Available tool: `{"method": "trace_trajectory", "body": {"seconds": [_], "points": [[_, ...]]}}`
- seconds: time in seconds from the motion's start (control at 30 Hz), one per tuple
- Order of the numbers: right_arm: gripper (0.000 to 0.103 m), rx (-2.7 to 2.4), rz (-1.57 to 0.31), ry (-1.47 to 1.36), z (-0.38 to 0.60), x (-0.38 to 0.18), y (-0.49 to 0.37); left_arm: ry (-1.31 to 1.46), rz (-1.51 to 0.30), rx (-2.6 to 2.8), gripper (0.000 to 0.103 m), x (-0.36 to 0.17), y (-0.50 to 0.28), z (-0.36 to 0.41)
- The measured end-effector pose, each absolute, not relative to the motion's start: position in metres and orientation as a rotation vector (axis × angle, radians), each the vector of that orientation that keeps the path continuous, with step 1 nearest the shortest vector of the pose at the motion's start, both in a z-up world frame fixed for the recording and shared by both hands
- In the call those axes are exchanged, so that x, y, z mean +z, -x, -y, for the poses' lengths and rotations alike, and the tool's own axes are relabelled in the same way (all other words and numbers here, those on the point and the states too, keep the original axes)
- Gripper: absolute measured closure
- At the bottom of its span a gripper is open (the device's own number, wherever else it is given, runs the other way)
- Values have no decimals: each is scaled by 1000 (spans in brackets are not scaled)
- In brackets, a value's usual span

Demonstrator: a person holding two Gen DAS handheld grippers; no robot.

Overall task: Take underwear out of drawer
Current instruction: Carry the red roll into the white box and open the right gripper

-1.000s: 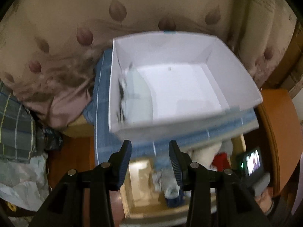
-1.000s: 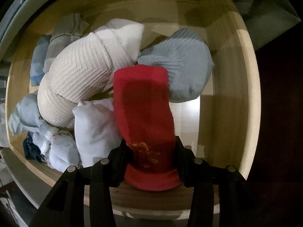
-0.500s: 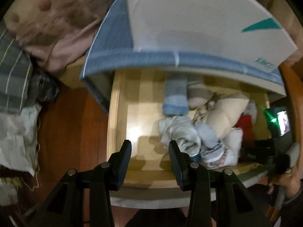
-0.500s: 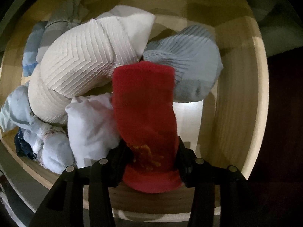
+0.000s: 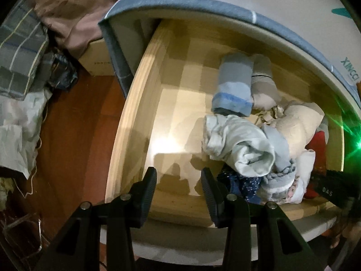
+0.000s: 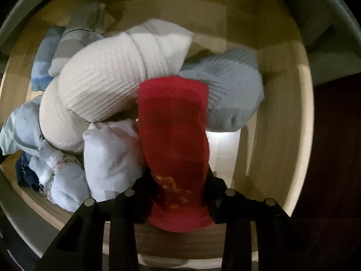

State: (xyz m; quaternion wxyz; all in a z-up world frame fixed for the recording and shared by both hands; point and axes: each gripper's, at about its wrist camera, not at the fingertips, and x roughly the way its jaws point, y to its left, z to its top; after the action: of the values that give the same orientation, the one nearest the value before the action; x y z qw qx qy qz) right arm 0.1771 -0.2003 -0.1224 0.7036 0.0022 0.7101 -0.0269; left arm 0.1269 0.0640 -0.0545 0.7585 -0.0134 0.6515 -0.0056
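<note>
1. One red rolled garment (image 6: 173,135) sits pinched between the fingers of the right claw (image 6: 178,180), its lower end with yellow embroidery inside the grip and its far end pointing to twelve o'clock over the pile. It looks lifted slightly above its neighbours, yet it is still within the wooden drawer (image 6: 279,117), so I judge the grasp made and the removal itself not finished.
2. Around it, in the right wrist view: a white roll (image 6: 110,155) touching at nine o'clock, a cream ribbed bundle (image 6: 106,79) at ten to eleven o'clock, and a grey knitted bundle (image 6: 232,94) at one to two o'clock.
3. From the left wrist view the drawer stands pulled out, its clothes crowded toward three o'clock; a pale bluish-white roll (image 5: 241,144) lies on top, a blue banded roll (image 5: 234,90) behind it at twelve o'clock.
4. Hovering over the drawer's bare left part near its front wall, the left claw (image 5: 178,180) has its fingers spread with nothing between them.
5. What remains, by my reading: carry the red piece clear of the drawer and set it down. A white box (image 5: 282,4) sits above at one o'clock, a possible destination.
</note>
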Motion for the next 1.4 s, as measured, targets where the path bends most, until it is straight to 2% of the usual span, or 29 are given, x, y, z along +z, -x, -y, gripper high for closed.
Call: {"method": "trace_trajectory", "body": {"seconds": [0.3, 0.53, 0.77, 0.97, 1.2, 1.4], "points": [[74, -78, -1394, 22, 193, -85, -170, 57, -1346, 37, 61, -46, -122, -73], [74, -40, -1355, 9, 182, -56, -160, 86, -1355, 30, 61, -48, -123, -76], [74, 10, -1310, -8, 175, 0, -150, 132, -1351, 41, 61, -49, -124, -85], [74, 38, -1203, -6, 194, 75, -146, 102, -1324, 47, 61, -45, -121, -82], [74, 16, -1050, 13, 194, 145, -186, 78, -1309, 66, 61, -43, -121, -83], [73, -15, -1003, 10, 194, 179, -239, 54, -1301, 87, 61, -42, -121, -86]]}}
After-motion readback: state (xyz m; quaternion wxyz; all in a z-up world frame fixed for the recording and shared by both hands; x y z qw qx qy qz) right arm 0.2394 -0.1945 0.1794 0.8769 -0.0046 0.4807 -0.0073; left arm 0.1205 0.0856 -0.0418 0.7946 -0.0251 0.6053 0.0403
